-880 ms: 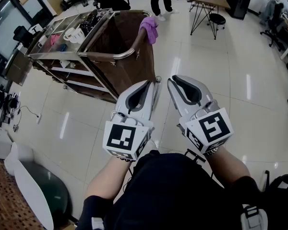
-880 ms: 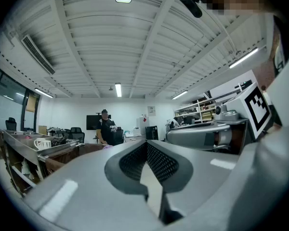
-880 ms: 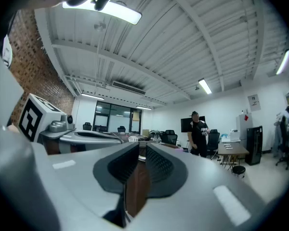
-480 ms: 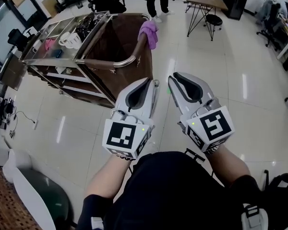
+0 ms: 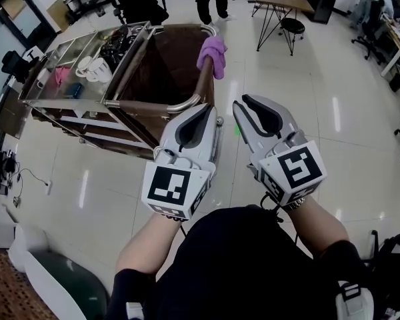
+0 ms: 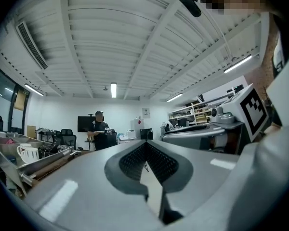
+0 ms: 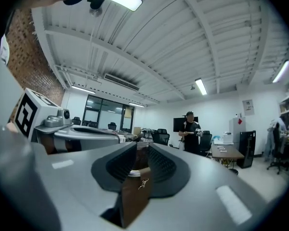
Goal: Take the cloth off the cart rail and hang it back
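Nearest, the 2 grey grippers are held about level. The left gripper (image 5: 209, 112) has its jaws pressed together on nothing, and the right gripper (image 5: 248, 105) has its jaws slightly parted and empty. Just beyond stands the steel cart (image 5: 130, 45) with its brown bag. The crumpled purple cloth (image 5: 213, 53) is draped over the far end of the cart's curved rail (image 5: 183, 104), well apart from both grippers. This looks like step 1, the approach. Next, 1 gripper would need to open wider, reach the cloth and pinch a fold.

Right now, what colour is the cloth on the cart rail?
Light purple, a pinkish lilac. The cloth shows best in the head view, draped over the cart rail.
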Motion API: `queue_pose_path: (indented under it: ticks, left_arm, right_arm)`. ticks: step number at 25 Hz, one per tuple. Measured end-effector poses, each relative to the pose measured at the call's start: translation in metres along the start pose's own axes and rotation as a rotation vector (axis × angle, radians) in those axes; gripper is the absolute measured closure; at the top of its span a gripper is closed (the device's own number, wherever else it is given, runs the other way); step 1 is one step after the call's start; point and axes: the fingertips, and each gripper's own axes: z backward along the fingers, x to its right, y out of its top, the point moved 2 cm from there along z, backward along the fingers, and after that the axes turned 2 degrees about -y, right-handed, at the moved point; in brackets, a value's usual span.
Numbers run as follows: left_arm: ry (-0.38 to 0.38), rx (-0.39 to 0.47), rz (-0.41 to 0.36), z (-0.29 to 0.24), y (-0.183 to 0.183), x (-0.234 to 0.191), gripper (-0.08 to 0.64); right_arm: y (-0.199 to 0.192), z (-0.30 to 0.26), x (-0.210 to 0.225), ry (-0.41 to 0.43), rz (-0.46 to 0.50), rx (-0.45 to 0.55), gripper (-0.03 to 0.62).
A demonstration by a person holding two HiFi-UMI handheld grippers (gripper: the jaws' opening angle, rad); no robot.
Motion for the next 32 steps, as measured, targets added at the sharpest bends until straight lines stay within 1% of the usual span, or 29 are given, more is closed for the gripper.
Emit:
queue_pose_path:
  ticks: [3,8,11,14,18,22,27,31,32]
  left_arm:
    - [-0.004,0.001,0.014,-0.006,-0.002,-0.015,0.561]
    - [-0.016,-0.011,0.039,-0.025,-0.004,-0.021,0.561]
    - [-0.014,-0.02,0.042,-0.045,-0.019,-0.033,0.561]
    - [-0.001,-0.032,0.044,-0.066,-0.03,-0.041,0.561]
    - [0.036,-0.055,0.041,-0.097,-0.043,-0.054,0.561]
    - [0.071,-0.08,0.03,-0.132,-0.07,-0.078,0.561]
    - [0.146,-0.132,0.064,-0.166,-0.103,-0.113,0.561]
    - [0.212,-0.154,0.081,-0.181,-0.12,-0.137,0.561]
    - [0.221,-0.172,0.09,-0.185,-0.125,-0.14,0.561]
  right_arm:
    - [-0.004,-0.017,0.002,0.0,0.005,-0.005,0.515]
    - [-0.001,-0.03,0.019,-0.012,0.007,-0.018,0.51]
    - [-0.019,-0.048,0.037,-0.017,-0.003,-0.042,0.504]
    - [-0.03,-0.066,0.057,-0.002,-0.009,-0.047,0.499]
    - [-0.044,-0.095,0.088,0.031,-0.02,-0.073,0.488]
    - [-0.076,-0.139,0.116,0.09,-0.043,-0.115,0.472]
    - [-0.116,-0.191,0.145,0.148,-0.077,-0.163,0.449]
    - [-0.148,-0.226,0.157,0.197,-0.091,-0.213,0.427]
    - [-0.156,-0.233,0.159,0.209,-0.094,-0.225,0.422]
